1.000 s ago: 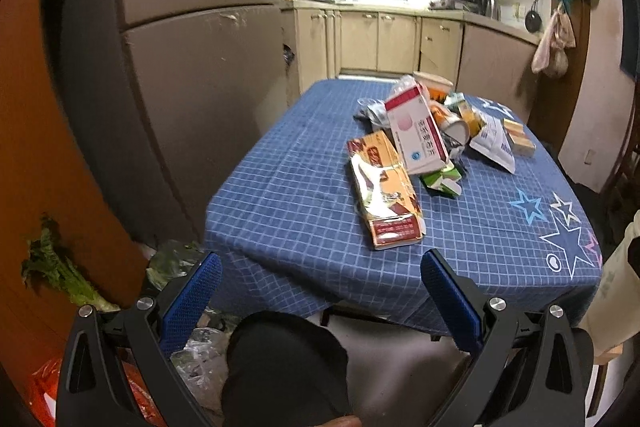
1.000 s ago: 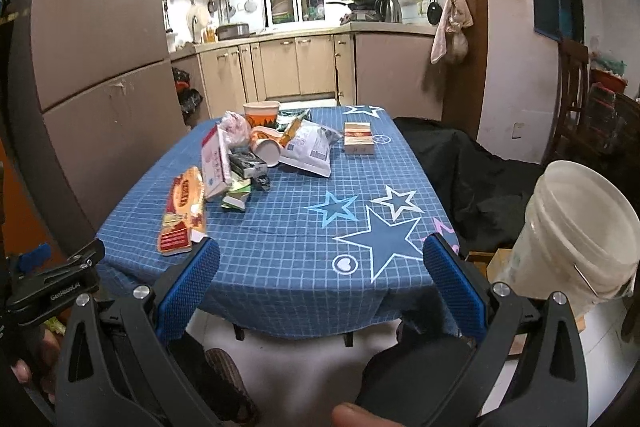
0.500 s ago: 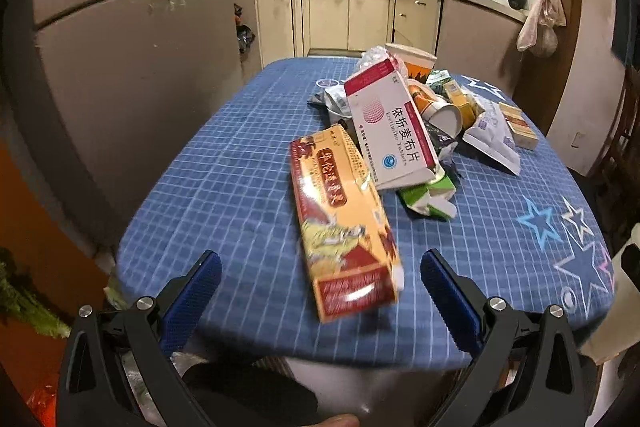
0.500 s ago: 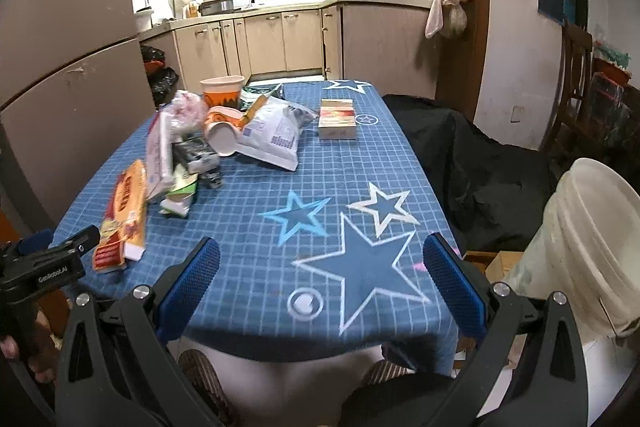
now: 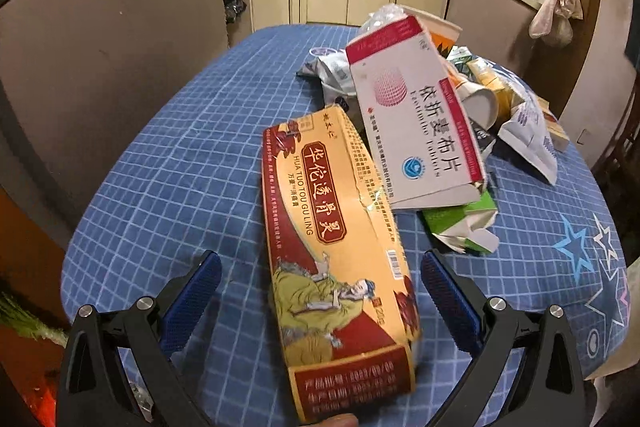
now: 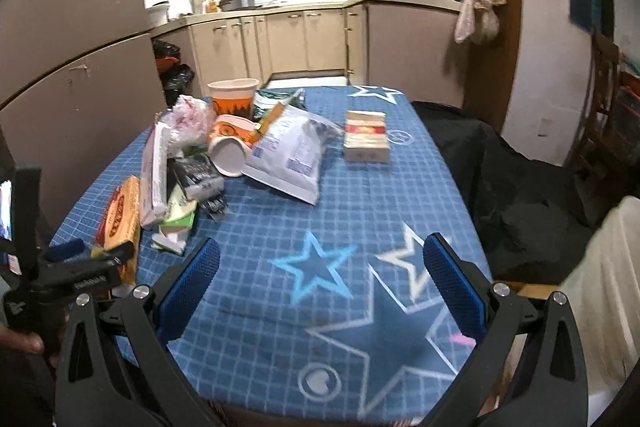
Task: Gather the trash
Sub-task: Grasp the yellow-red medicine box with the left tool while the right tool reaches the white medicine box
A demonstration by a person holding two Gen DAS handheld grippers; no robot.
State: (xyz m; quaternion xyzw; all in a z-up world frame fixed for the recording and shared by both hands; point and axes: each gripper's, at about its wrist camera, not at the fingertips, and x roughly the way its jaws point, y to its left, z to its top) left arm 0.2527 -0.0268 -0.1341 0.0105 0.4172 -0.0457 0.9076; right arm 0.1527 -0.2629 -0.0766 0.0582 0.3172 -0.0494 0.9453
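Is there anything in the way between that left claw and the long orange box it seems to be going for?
Nothing visible blocks it. The left claw is open, and the near end of the long orange box already lies between its fingers on the blue tablecloth. The white and red box only overlaps the far end.

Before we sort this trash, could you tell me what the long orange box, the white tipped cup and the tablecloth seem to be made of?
Long orange box: thin printed cardboard, slightly glossy, creased and buckled. White tipped cup: probably paper, matte inside, with a rolled rim. Tablecloth: looks like woven fabric, matte, draping softly over the table edge.
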